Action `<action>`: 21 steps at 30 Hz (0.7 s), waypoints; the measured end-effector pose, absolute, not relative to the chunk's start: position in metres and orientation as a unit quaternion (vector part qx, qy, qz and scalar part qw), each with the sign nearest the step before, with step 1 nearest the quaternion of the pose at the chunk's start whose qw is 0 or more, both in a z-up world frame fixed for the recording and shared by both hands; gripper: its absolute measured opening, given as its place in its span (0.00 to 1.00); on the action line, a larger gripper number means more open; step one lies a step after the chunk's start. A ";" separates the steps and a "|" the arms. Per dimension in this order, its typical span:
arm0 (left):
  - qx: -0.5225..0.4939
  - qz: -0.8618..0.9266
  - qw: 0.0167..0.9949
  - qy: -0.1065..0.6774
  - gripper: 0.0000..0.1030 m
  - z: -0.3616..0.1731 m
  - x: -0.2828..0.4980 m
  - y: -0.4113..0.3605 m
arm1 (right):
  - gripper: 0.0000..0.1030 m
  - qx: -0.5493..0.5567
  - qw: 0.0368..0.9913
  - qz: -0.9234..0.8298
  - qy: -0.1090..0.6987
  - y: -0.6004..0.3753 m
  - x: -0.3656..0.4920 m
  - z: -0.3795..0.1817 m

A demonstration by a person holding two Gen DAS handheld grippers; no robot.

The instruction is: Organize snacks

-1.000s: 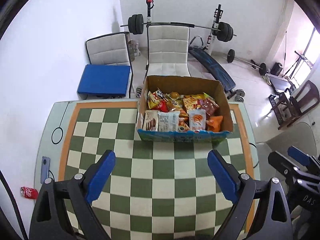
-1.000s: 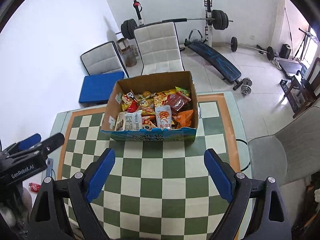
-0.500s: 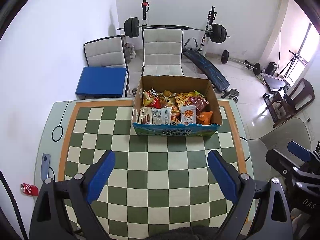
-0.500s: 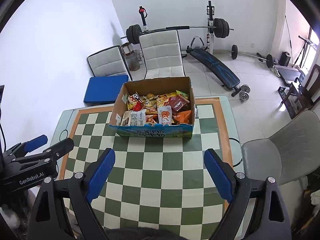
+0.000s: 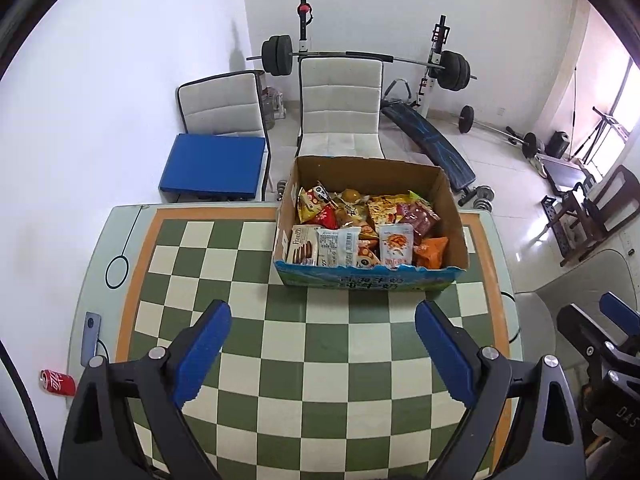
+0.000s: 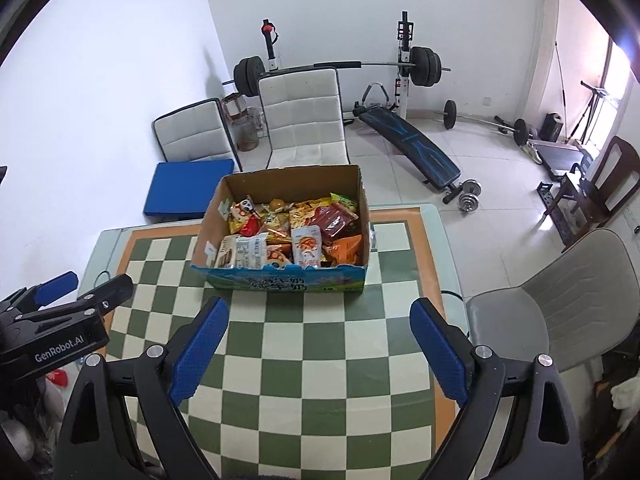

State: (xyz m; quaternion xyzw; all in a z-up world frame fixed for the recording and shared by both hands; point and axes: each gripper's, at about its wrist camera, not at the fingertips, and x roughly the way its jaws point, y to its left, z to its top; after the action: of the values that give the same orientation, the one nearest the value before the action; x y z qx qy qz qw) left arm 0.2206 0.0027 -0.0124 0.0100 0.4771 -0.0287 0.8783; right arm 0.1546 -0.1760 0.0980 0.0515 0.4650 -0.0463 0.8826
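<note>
Cardboard box (image 5: 370,276), open-topped, packed with snack packets (image 5: 360,228), standing at the far edge of the green-and-cream chequered table (image 5: 304,360), front wall printed blue. Left gripper (image 5: 322,348): blue-padded jaws spread wide, nothing between them, held above bare table short of the box. Right gripper (image 6: 318,346): likewise wide apart and empty, beside the left. Red drinks can (image 5: 57,382) on the floor left of the table

Both tongs (image 5: 322,320) (image 6: 319,316) agape, empty
</note>
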 end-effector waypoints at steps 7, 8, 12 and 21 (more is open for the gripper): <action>0.011 -0.022 0.879 0.475 0.92 -0.025 0.241 0.005 | 0.92 0.051 0.879 -0.061 0.470 -0.183 0.182 0.081; 0.016 -0.016 0.879 0.476 0.92 -0.028 0.245 0.005 | 0.92 0.050 0.879 -0.062 0.471 -0.184 0.186 0.077; 0.018 -0.015 0.874 0.486 0.92 -0.039 0.254 0.003 | 0.92 0.042 0.877 -0.066 0.475 -0.184 0.198 0.069; 0.029 -0.015 0.870 0.493 0.92 -0.049 0.262 -0.007 | 0.92 0.035 0.871 -0.069 0.486 -0.183 0.217 0.050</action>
State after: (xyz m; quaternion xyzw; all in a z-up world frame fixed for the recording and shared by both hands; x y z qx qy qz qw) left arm 0.2615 -0.0072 -0.0489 0.0289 0.4925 -0.0152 0.8697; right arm 0.2166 -0.1833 0.0497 0.0347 0.4855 -0.0687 0.8708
